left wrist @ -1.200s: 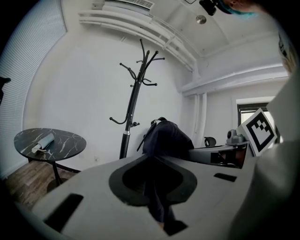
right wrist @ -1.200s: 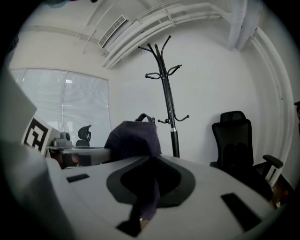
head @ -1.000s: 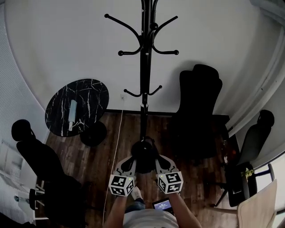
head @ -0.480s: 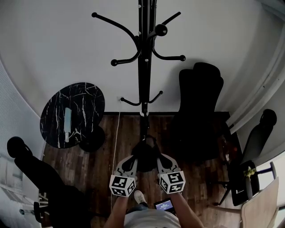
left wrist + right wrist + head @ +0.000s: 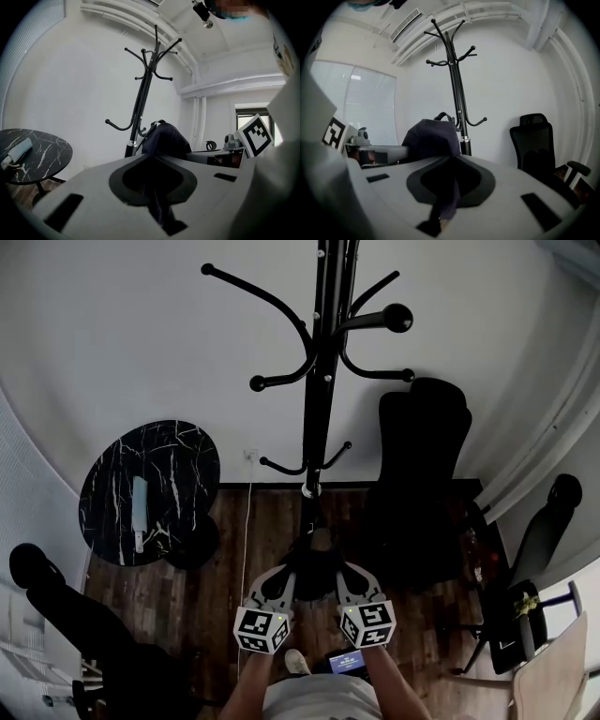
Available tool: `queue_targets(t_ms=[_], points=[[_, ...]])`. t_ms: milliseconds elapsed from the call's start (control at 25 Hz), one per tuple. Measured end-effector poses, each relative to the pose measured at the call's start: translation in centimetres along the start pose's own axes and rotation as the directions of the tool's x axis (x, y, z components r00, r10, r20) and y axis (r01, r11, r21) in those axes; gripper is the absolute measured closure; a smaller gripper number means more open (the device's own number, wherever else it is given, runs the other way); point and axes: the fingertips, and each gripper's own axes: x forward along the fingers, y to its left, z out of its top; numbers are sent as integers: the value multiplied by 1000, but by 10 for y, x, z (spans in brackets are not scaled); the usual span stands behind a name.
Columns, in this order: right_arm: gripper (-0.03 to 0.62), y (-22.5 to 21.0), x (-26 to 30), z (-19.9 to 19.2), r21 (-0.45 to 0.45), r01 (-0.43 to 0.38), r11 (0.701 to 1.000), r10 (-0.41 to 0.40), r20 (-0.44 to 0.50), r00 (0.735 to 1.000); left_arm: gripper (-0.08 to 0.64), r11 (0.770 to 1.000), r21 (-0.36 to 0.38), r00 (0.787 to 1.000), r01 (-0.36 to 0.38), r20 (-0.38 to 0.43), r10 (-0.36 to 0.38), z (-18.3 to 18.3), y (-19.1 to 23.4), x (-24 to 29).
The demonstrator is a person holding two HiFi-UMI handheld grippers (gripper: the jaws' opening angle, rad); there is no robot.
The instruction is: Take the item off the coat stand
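The left gripper (image 5: pixel 281 582) and right gripper (image 5: pixel 349 582) hold one dark navy dome-shaped fabric item (image 5: pixel 314 561) between them. It hangs low in front of the tall black metal coat stand (image 5: pixel 319 381), whose hooks all stand bare. Each gripper's fingers (image 5: pixel 84 192) are nearly together, pinching a fold of the cloth. Gripping it from opposite sides probably keeps the soft item from sagging or slipping. It appears clear of the stand, so the task looks nearly complete.

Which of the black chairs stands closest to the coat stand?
The high-backed chair against the wall, just right of the coat stand; the left chair and right chair sit far off.
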Motion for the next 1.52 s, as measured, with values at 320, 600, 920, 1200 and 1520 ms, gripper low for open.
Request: queue_targets(t_ms=[320,600,920,1200,1520], points=[[561,-6,3,3,13,12,1000,-12,12,1000,528,1000,10,1000,10,6,-10,3,0,7],[561,-13,15,3,-6,4,1000,-3,23,1000,528,1000,19,1000,-11,4,11,2,4,15],[561,-14,17,-4,-7,0,1000,0,9,1000,528,1000,9,1000,-19,-7,19,-5,7,15],[561,-17,21,-4,-6,12,1000,-12,7,1000,528,1000,7,1000,-12,-15,12,-8,9,20],[561,-22,30,-7,-2,22,1000,-22,-5,1000,528,1000,3,1000,-6,-27,6,-11,14,29]])
